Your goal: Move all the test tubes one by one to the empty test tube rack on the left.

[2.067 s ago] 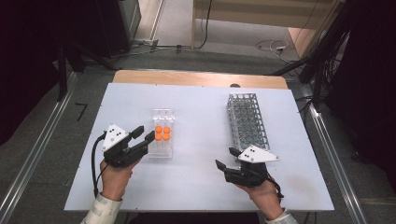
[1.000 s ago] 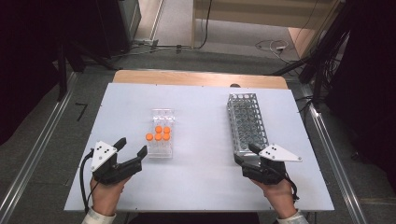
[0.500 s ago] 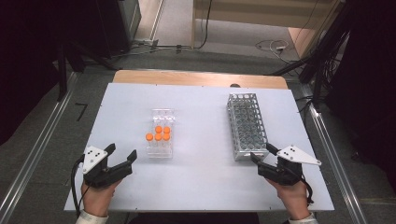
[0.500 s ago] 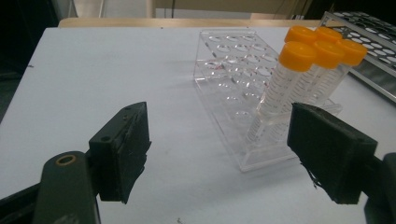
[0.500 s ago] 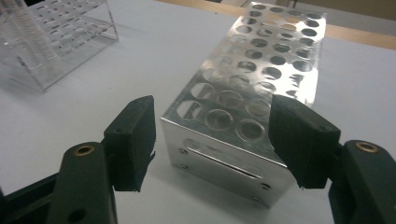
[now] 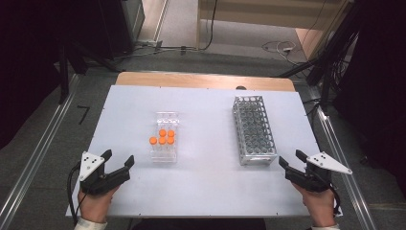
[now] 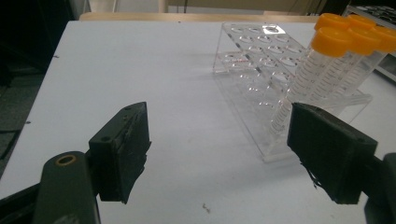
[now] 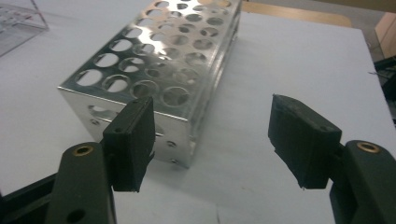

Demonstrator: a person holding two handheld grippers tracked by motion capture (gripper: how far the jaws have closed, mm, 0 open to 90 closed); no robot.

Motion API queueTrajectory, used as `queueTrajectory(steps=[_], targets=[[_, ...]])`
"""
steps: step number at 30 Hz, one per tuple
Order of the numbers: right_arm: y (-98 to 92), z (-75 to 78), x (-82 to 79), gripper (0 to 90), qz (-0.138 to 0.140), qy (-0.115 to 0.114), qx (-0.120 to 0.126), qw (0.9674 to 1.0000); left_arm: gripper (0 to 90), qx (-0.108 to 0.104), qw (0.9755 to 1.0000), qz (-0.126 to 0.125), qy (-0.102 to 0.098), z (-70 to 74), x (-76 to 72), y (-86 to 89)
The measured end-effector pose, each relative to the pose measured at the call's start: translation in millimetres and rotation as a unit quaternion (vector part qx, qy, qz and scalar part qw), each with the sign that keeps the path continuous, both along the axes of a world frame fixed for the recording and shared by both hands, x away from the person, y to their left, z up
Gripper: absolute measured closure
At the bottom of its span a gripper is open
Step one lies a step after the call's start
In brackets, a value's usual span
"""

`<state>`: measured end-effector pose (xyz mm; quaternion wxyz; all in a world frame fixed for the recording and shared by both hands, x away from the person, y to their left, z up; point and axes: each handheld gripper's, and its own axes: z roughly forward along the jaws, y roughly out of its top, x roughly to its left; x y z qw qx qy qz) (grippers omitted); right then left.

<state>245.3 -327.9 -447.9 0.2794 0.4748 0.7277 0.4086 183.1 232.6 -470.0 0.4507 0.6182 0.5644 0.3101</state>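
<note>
Orange caps sit on five tubes (image 6: 163, 139) that stand in a clear plastic rack (image 6: 164, 136) near the middle of the white table (image 6: 206, 191). In the left gripper view the tubes (image 7: 327, 70) lean a little in the clear rack (image 7: 261, 74), just past the jaws. The left gripper (image 6: 117, 167) is low at the near left part of the table, held by a hand (image 6: 93, 206). Its jaws are wide apart and nothing is between them.

A shiny metal rack (image 6: 253, 129) with many round holes stands on the right side of the table, well apart from the clear rack. The right gripper (image 6: 290, 163) is at the near right part of the table, just beside the near end of the metal rack. In the right gripper view its jaws are spread wide with nothing in them, and the metal rack (image 8: 159, 60) is right in front of them.
</note>
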Motion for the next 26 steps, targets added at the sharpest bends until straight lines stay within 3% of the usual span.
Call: queueTrajectory(steps=[8, 18, 22, 26], targets=[[-23.8, -7.8, 0.7, 30.1, -0.04, 0.007, -0.013, 0.9991, 20.8, 0.001, 1.0, 0.009, -0.001, -1.4, -5.2, 8.4], [-48.8, -16.7, 4.0, 30.0, -0.079, 0.025, -0.003, 0.9966, 20.9, 0.006, 0.9998, 0.019, 0.009, -5.4, -5.6, 16.2], [-54.9, -21.6, 7.0, 29.6, -0.089, 0.035, 0.001, 0.9954, 20.9, 0.026, 0.9991, 0.027, 0.022, -11.4, -0.1, 17.7], [-58.2, -28.7, 11.7, 23.8, -0.091, 0.049, 0.003, 0.9946, 19.8, 0.036, 0.9976, 0.028, 0.053, -20.0, 7.8, 19.7]])
